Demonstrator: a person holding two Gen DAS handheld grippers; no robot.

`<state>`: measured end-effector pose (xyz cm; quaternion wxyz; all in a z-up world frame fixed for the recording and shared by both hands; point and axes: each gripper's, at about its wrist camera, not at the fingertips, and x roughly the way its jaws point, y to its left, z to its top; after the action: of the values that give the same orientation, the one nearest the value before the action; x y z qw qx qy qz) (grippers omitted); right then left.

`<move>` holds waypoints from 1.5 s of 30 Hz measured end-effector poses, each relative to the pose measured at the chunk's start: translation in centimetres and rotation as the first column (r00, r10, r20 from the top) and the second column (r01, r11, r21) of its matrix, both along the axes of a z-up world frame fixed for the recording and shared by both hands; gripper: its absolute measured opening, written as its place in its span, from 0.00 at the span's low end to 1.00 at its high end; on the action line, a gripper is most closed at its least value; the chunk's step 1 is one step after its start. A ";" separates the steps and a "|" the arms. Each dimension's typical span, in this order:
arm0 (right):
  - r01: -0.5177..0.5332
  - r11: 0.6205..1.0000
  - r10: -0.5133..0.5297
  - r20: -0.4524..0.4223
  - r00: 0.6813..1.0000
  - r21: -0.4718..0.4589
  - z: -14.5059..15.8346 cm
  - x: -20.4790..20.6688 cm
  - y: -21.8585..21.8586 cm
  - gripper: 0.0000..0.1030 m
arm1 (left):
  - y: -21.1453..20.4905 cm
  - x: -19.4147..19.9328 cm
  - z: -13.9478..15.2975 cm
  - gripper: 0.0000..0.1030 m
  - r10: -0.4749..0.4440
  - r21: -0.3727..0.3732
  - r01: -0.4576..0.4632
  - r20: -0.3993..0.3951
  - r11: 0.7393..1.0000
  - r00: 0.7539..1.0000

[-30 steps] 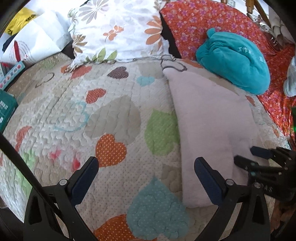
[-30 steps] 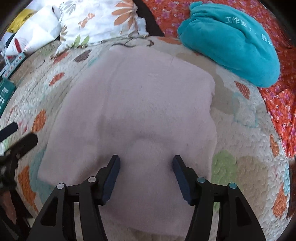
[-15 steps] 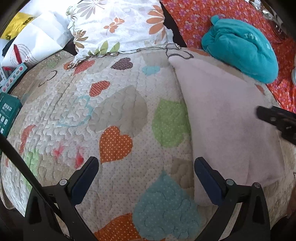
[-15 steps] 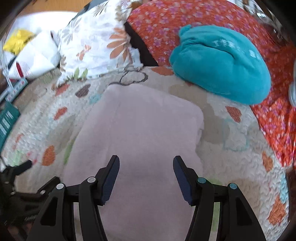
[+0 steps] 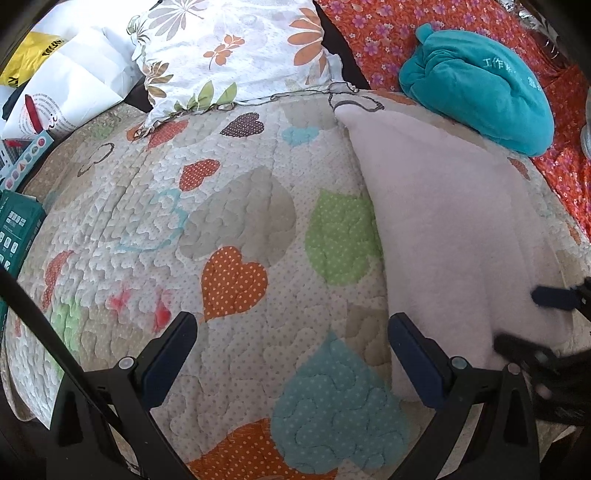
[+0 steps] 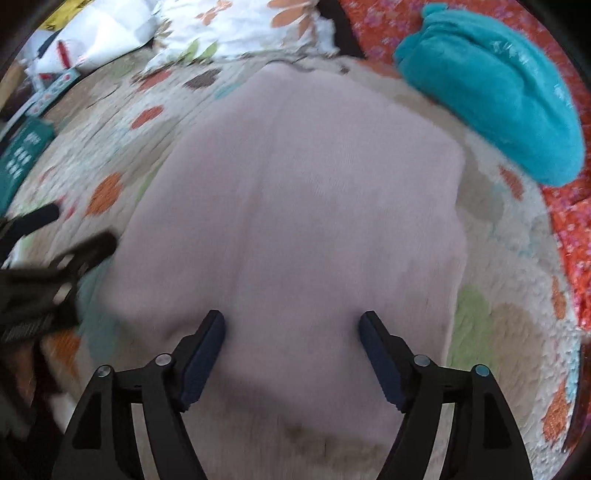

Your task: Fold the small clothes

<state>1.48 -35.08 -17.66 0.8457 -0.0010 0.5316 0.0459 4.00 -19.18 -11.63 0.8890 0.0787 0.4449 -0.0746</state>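
Note:
A pale pink garment point(image 6: 306, 206) lies folded flat on the heart-patterned quilt point(image 5: 229, 229); in the left wrist view the garment point(image 5: 454, 229) fills the right side. My right gripper point(image 6: 291, 328) hovers over the garment's near part, its jaws opening, with nothing pinched between them. It also shows as dark fingers point(image 5: 554, 297) at the right edge of the left wrist view. My left gripper point(image 5: 291, 332) stands open over bare quilt just left of the garment's near edge, holding nothing. Its blurred fingers point(image 6: 88, 247) appear at the left of the right wrist view.
A teal bundled garment point(image 5: 480, 92) lies behind the pink one on an orange flowered cloth point(image 5: 373, 33). A flowered pillow point(image 5: 232, 51) sits at the back. White bags point(image 5: 74, 85) and a green box point(image 5: 14, 229) line the left edge.
The right gripper's jaws have spread wider and it has shifted over the garment, its view now blurred. The left gripper has hardly moved and stays open.

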 end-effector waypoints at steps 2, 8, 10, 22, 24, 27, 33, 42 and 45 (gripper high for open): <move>-0.014 0.999 0.016 -0.023 1.000 0.050 0.4 -0.9 -0.8 0.78 | 0.0 0.0 0.0 1.00 -0.004 -0.005 0.004 -0.003 1.000 1.000; 0.135 0.983 -0.141 0.042 0.989 0.123 2.2 -2.0 -5.1 0.78 | -1.3 -0.4 0.3 1.00 -0.033 -0.014 0.034 0.023 0.999 0.999; 0.187 0.969 -0.199 0.067 0.978 0.159 2.4 -2.0 -6.4 0.78 | -2.1 -0.5 0.4 1.00 -0.049 -0.014 0.050 0.025 0.999 0.998; 0.175 0.970 -0.205 0.188 0.960 0.167 4.3 0.4 -4.2 0.78 | -1.7 1.1 -1.8 1.00 -0.056 -0.106 0.044 -0.107 0.993 0.993; 0.189 0.966 -0.219 0.169 0.961 0.178 3.7 0.8 -4.4 0.78 | -1.2 1.4 -2.2 1.00 -0.054 -0.142 0.034 -0.136 0.989 0.989; 0.204 0.959 -0.235 0.154 0.960 0.196 3.2 1.0 -4.8 0.78 | -0.3 1.8 -2.9 1.00 -0.050 -0.212 0.012 -0.177 0.977 0.983; 0.176 0.954 -0.229 0.216 0.949 0.241 4.3 1.9 -4.1 0.77 | -0.2 1.6 -3.1 1.00 -0.046 -0.226 0.006 -0.172 0.974 0.984; -0.052 0.707 0.034 0.041 0.999 0.706 3.7 12.7 -0.2 0.73 | -0.5 1.8 -2.9 1.00 -0.045 -0.208 0.008 -0.177 0.978 0.983; -0.015 0.723 0.077 -0.059 0.995 0.691 0.7 17.5 1.1 0.65 | -0.4 1.9 -2.9 1.00 -0.045 -0.215 0.004 -0.188 0.977 0.981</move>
<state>19.01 -33.95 -16.95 0.7611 0.3019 0.5111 0.2613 5.95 -19.61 -14.49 0.8443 -0.0191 0.5168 -0.1402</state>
